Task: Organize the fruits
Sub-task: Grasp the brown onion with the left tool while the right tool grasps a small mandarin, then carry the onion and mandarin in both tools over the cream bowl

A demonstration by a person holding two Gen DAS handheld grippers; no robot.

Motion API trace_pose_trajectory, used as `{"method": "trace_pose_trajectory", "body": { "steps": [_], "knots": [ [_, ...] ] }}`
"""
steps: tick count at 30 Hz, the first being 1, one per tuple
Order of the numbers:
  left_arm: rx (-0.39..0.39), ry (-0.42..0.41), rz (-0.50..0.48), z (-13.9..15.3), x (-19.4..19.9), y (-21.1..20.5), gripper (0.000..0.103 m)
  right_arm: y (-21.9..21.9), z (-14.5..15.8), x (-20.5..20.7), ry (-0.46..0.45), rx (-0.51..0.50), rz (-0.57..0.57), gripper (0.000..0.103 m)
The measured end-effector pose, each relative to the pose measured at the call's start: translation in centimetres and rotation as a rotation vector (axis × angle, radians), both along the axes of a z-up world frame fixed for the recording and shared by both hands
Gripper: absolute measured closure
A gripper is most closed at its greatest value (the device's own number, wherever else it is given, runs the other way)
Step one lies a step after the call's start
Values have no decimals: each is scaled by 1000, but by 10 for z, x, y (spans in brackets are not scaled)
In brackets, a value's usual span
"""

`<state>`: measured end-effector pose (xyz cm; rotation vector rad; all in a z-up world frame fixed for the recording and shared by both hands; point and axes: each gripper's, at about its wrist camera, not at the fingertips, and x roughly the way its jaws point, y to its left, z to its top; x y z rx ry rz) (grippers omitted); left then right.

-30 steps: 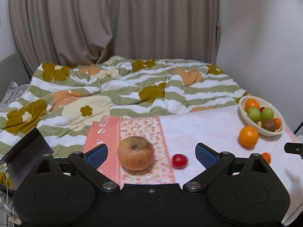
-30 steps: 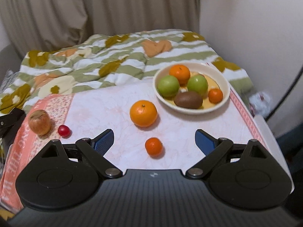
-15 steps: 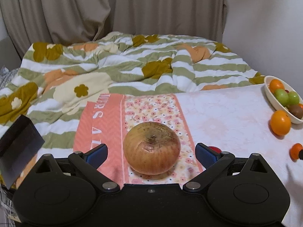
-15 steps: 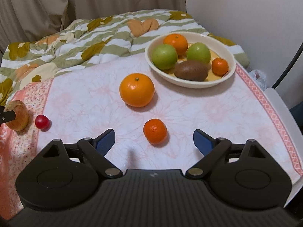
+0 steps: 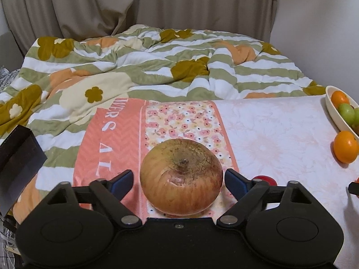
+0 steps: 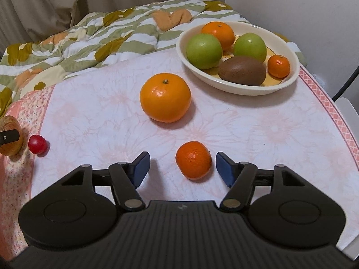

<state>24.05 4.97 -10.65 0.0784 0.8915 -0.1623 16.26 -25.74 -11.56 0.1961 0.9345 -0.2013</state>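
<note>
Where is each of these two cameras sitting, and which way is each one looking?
Left wrist view: rides on the left gripper, looking forward and down past its blue fingers at the brownish apple between them; a bed lies beyond.
Right wrist view: rides on the right gripper, looking down at the small mandarin between its fingers, with the bowl beyond.
Shared: both show the apple, the red cherry tomato, the big orange and the bowl.
</note>
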Motion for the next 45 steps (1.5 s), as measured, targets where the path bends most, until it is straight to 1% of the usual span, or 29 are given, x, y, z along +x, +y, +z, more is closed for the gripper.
{"method": "trace_pose_trajectory", "body": {
  "steps": [2,5,12,15,16,20,24,28,33,37,40,45],
  "knots": [
    [2,4,-9,-1,1,-1,23,0,-1,2,4,-3,4,27],
    [15,1,-12,-1,-1,-2,23,1,-1,2,3,-5,4,28],
    [15,7,-15,0,-5,-3,24,1,-2,4,6,-12,1,32],
    [16,9,-14,1,-7,-1,24,-1,-2,4,2,-32,-5,44],
    [17,10,-11,1,-8,-1,24,-1,-2,3,0,-42,-3,54],
    [16,1,-10,3,-14,-1,24,-3,1,1,-9,-47,7,54],
    [43,-32,-30,11,-25,-6,24,-2,5,-2,-23,-42,17,54],
    [27,-52,-30,22,-35,-7,24,2,16,-6,-43,-41,31,54],
    [0,-86,-30,43,-52,-10,24,4,37,-17,-85,-46,41,54],
    [-12,-116,-34,61,-67,-16,24,4,61,-30,-121,-51,42,54],
    [-24,-132,-50,73,-77,-23,24,-1,78,-42,-151,-60,36,54],
    [-54,-157,-88,91,-91,-40,24,-13,101,-60,-172,-76,32,54]
  ]
}}
